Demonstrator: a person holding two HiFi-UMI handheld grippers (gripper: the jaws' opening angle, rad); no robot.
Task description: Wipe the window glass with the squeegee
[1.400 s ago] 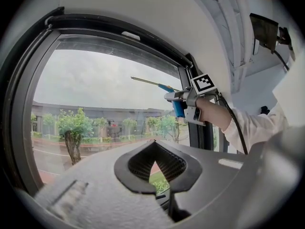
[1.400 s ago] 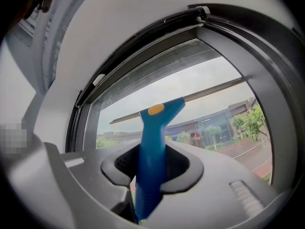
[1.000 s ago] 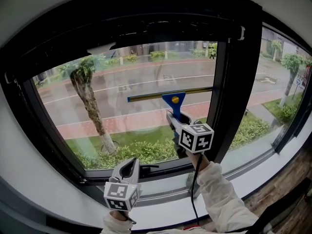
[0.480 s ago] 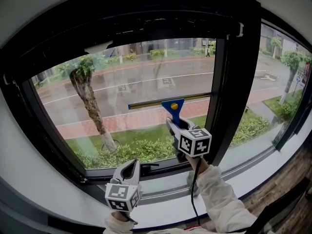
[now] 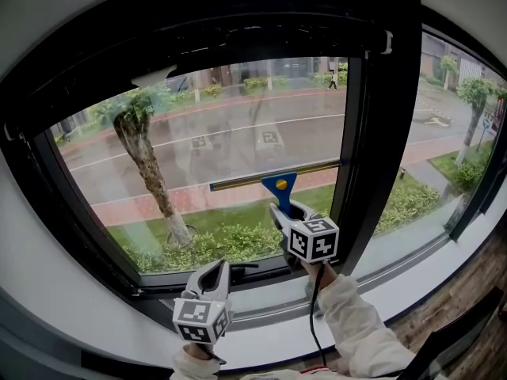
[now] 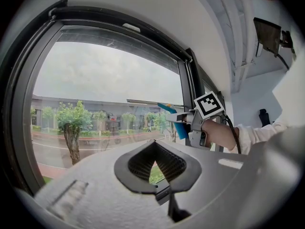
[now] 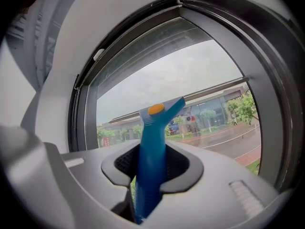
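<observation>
The squeegee (image 5: 279, 186) has a blue handle with a yellow dot and a long thin blade lying across the lower right of the window glass (image 5: 198, 153). My right gripper (image 5: 287, 210) is shut on the handle from below. In the right gripper view the blue handle (image 7: 151, 142) stands upright between the jaws of the right gripper (image 7: 151, 165). My left gripper (image 5: 214, 269) hangs lower left by the sill, shut with nothing in it. Its jaws meet in the left gripper view (image 6: 155, 157), which also shows the squeegee (image 6: 178, 124) to the right.
A black window frame surrounds the pane, with a thick upright post (image 5: 363, 133) just right of the blade. A rolled blind (image 5: 238, 34) runs along the top. A dark window handle (image 5: 242, 269) sits on the bottom frame, and the white sill (image 5: 269, 311) lies below.
The right gripper has drawn the squeegee down the glass, from the middle of the pane towards its lower part. The left gripper has hardly moved.
</observation>
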